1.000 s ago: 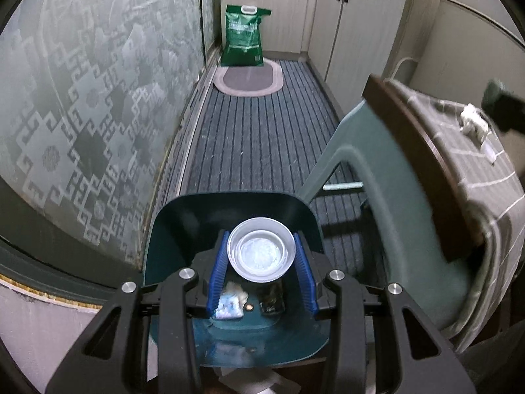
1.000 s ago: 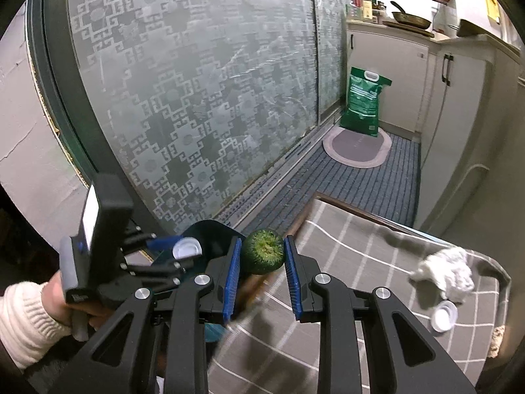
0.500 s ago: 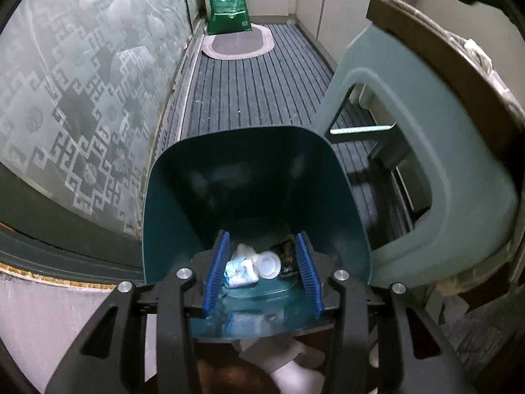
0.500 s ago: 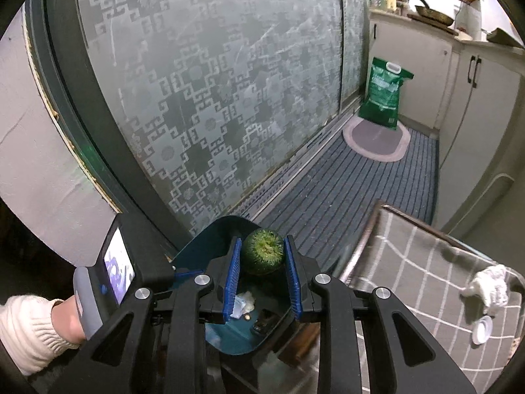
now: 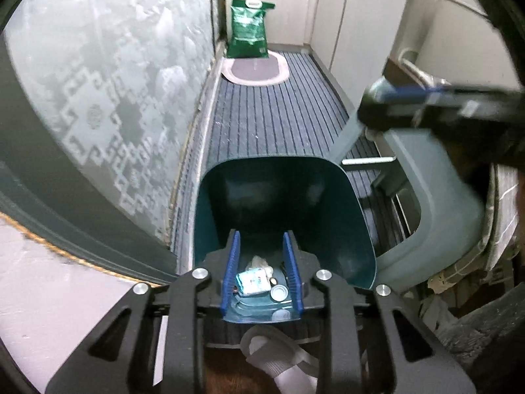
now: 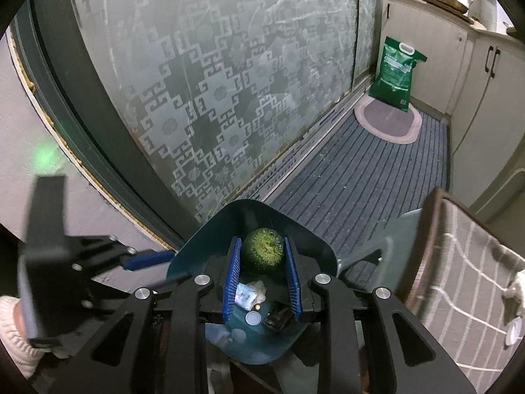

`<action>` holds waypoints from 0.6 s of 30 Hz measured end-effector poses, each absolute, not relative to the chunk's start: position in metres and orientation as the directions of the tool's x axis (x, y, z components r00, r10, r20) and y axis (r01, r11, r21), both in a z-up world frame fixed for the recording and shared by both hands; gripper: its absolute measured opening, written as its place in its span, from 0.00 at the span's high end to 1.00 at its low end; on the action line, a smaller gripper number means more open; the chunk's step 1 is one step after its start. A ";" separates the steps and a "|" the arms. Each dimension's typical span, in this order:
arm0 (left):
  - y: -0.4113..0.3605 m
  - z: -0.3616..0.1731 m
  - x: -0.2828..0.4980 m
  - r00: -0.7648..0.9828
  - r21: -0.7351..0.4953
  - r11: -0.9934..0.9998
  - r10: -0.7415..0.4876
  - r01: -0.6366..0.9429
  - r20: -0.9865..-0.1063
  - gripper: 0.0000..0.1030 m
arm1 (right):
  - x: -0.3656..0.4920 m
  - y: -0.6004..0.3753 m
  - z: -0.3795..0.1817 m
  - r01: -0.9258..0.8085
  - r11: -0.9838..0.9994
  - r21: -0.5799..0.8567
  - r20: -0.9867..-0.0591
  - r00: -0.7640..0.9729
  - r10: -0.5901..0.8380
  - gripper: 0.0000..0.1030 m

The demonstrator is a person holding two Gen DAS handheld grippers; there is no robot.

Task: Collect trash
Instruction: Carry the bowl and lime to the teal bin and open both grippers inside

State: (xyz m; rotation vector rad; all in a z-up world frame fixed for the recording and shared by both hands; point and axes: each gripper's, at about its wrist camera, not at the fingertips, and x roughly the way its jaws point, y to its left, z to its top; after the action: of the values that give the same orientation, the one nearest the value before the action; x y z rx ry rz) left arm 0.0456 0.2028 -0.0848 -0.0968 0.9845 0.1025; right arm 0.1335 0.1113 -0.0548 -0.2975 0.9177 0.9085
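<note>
A round green fruit with a mottled rind [image 6: 263, 252] sits pinched between the blue pads of the right gripper [image 6: 262, 264], held directly above the open mouth of the teal waste bin [image 6: 210, 233], a position that appears chosen so a release would drop it straight onto the trash already inside. The fruit is close to spherical, so it has no clear long axis; its pale, rough stem scar faces up toward the camera, tilted slightly away from the gripper body. Below the pads and nearer the wrist lie a blue-and-white wrapper [image 6: 244, 295], a crumpled tissue [image 6: 257, 287] and a small white cap [image 6: 253, 318] on the bin floor. The left gripper [image 5: 262, 271] hangs over the same bin [image 5: 354, 197] from the near rim, its jaws having just been closing with nothing between them; they stand partly apart and empty, framing the wrapper [image 5: 252, 281] and cap [image 5: 279, 293] beneath. To the right gripper's left, that other tool appears blurred beside a cream knitted sleeve [image 6: 10, 335]. Off to its right, on a checked cloth [image 6: 466, 282], a white tissue wad [image 6: 518, 282] and another cap [image 6: 513, 331] wait, probably still to be collected. Beyond the bin run a striped floor mat [image 6: 361, 177] and a frosted patterned glass door [image 6: 210, 75].
</note>
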 end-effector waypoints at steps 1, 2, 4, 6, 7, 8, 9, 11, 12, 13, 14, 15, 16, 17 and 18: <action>0.205 -0.081 0.043 0.556 -0.039 0.990 0.044 -0.137 -0.830 0.72 | 0.132 0.115 -0.059 -0.785 0.604 0.142 -0.794 0.274 0.543 0.75; 0.208 -0.075 0.041 0.567 -0.045 0.989 0.044 -0.142 -0.822 0.72 | 0.132 0.117 -0.062 -0.785 0.602 0.145 -0.797 0.268 0.541 0.75; 0.210 -0.066 0.035 0.585 -0.049 0.988 0.047 -0.148 -0.809 0.76 | 0.132 0.124 -0.069 -0.785 0.600 0.152 -0.806 0.253 0.535 0.75; 0.215 -0.057 0.030 0.604 -0.052 0.987 0.052 -0.153 -0.795 0.77 | 0.131 0.127 -0.076 -0.784 0.601 0.155 -0.814 0.243 0.527 0.75; 0.217 -0.052 0.027 0.616 -0.057 0.986 0.053 -0.157 -0.786 0.78 | 0.131 0.128 -0.078 -0.784 0.601 0.154 -0.818 0.240 0.522 0.75; 0.218 -0.048 0.025 0.623 -0.058 0.986 0.055 -0.159 -0.780 0.79 | 0.131 0.130 -0.081 -0.784 0.601 0.153 -0.822 0.236 0.518 0.75; 0.220 -0.045 0.024 0.629 -0.057 0.985 0.058 -0.161 -0.776 0.80 | 0.132 0.131 -0.083 -0.784 0.602 0.153 -0.826 0.233 0.514 0.75; 0.221 -0.038 0.019 0.642 -0.058 0.984 0.064 -0.167 -0.764 0.80 | 0.131 0.135 -0.090 -0.784 0.602 0.151 -0.834 0.225 0.503 0.75; 0.222 -0.036 0.017 0.648 -0.060 0.984 0.065 -0.168 -0.759 0.81 | 0.131 0.137 -0.093 -0.785 0.601 0.150 -0.838 0.221 0.498 0.75; 0.223 -0.032 0.015 0.655 -0.061 0.983 0.068 -0.172 -0.753 0.81 | 0.130 0.139 -0.097 -0.787 0.600 0.148 -0.844 0.216 0.491 0.75; 0.224 -0.028 0.012 0.660 -0.061 0.983 0.070 -0.174 -0.748 0.81 | 0.130 0.141 -0.101 -0.788 0.598 0.146 -0.850 0.210 0.484 0.75; 0.224 -0.025 0.011 0.664 -0.061 0.983 0.071 -0.174 -0.745 0.81 | 0.129 0.144 -0.106 -0.791 0.595 0.143 -0.857 0.202 0.474 0.75; 0.224 -0.020 0.008 0.671 -0.062 0.983 0.073 -0.174 -0.738 0.81 | 0.129 0.146 -0.110 -0.792 0.594 0.139 -0.862 0.198 0.466 0.75; 0.223 -0.017 0.006 0.678 -0.063 0.983 0.073 -0.174 -0.731 0.81 | 0.129 0.148 -0.114 -0.794 0.592 0.138 -0.867 0.192 0.459 0.75; 0.223 -0.013 0.003 0.684 -0.064 0.983 0.073 -0.172 -0.726 0.81 | 0.128 0.149 -0.117 -0.796 0.589 0.137 -0.871 0.186 0.454 0.75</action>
State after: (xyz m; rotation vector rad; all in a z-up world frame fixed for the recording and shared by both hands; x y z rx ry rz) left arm 0.0027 0.2227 -0.0129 -0.1305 0.8069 0.1375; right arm 0.1282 0.1489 -0.1168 -0.3877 1.0552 0.9119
